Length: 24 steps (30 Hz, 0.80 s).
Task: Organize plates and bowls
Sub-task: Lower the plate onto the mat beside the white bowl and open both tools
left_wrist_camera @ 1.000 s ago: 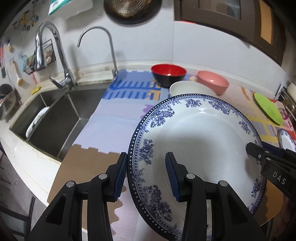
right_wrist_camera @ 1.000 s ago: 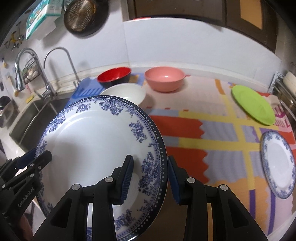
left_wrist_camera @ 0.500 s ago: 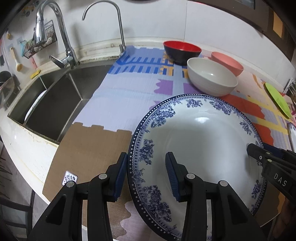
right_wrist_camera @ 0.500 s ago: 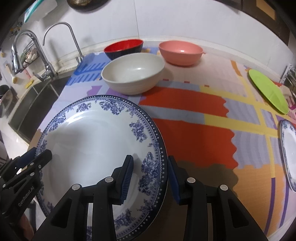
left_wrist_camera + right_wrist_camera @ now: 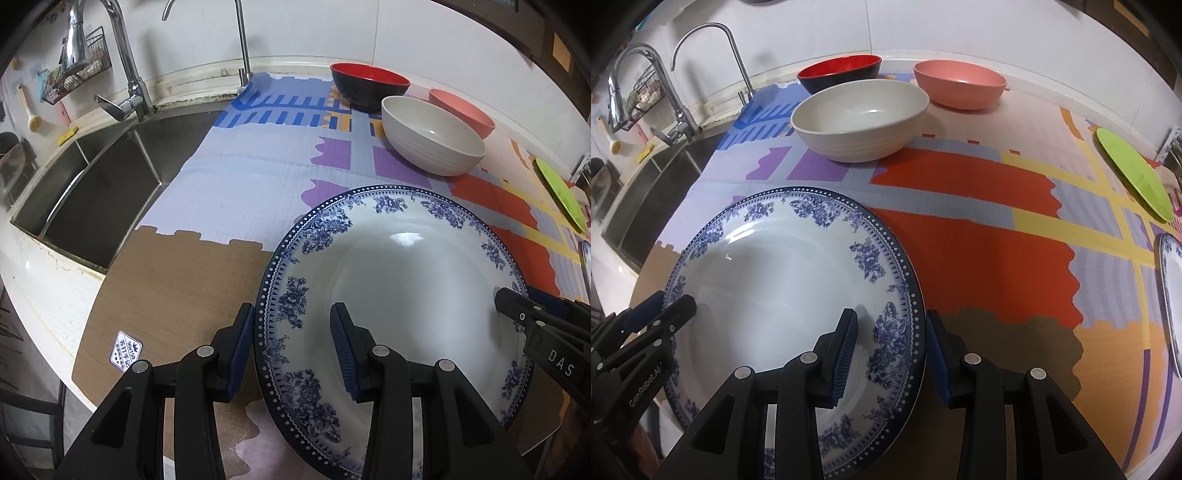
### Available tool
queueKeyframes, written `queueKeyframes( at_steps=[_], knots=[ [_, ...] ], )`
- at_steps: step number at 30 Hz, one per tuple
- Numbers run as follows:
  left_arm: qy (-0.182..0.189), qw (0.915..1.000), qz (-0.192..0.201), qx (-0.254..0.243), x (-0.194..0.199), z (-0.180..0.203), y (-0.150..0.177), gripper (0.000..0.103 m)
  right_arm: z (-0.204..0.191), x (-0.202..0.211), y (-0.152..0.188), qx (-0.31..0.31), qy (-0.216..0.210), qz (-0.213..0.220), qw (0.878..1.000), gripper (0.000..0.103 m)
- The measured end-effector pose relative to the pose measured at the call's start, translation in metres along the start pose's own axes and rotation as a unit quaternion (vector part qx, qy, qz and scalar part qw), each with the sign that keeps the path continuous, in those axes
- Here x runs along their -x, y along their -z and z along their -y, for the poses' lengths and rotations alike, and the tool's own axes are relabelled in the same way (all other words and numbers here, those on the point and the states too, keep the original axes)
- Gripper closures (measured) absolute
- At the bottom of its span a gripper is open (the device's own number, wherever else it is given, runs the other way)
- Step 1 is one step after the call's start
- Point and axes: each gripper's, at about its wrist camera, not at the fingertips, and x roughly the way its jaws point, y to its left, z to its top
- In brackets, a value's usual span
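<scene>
Holding the blue-and-white plate (image 5: 399, 295) between us, we have the left tongs (image 5: 293, 347) clamped on its left rim and the right tongs (image 5: 890, 350) clamped on its right rim, each pair narrowed with one blue pad on the plate's upper face and the other at its outer edge or underside. In the left wrist view the right tongs reach in from the right edge onto the far rim; in the right wrist view the left tongs reach in from the left edge the same way. We see the plate just above the near part of the desk (image 5: 979, 236), which is covered by a patterned mat of orange, purple, yellow and brown patches; whether the plate touches the mat we cannot tell. Beyond the plate stands a cream bowl (image 5: 860, 118), and behind it a red bowl with a dark outside (image 5: 838, 72) and, to its right, a pink bowl (image 5: 960, 83), all three upright on the mat. Far to the right lies a green plate (image 5: 1134, 173), and a second blue-and-white plate (image 5: 1172, 291) shows at the right edge. Left of the mat we see a steel sink (image 5: 92, 192) with two taps (image 5: 125, 62) behind it.
</scene>
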Motion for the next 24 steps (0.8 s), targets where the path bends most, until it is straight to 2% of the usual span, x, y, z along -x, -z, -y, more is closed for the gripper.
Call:
queueKeyframes(
  at_steps=[12, 16, 18, 20, 24],
  knots=[
    [0.003, 1.0, -0.005, -0.002, -0.006, 0.001, -0.001, 0.061, 0.0, -0.005, 0.0, -0.002, 0.003, -0.002, 1.0, 0.065],
    [0.018, 0.9998, -0.007, -0.005, -0.006, 0.003, -0.002, 0.048, 0.0, -0.005, 0.0, -0.003, 0.002, -0.003, 1.0, 0.064],
    [0.015, 0.9998, 0.005, -0.009, -0.001, 0.004, -0.003, 0.042, 0.0, -0.005, 0.0, -0.001, 0.001, -0.003, 1.0, 0.064],
    [0.012, 0.9997, 0.018, -0.013, 0.004, 0.006, -0.005, 0.039, 0.0, -0.002, -0.001, -0.002, -0.002, 0.002, 1.0, 0.064],
    [0.014, 0.9991, 0.035, -0.02, 0.015, 0.009, -0.011, 0.035, 0.005, 0.008, -0.003, -0.011, 0.002, 0.02, 1.0, 0.056]
  ],
)
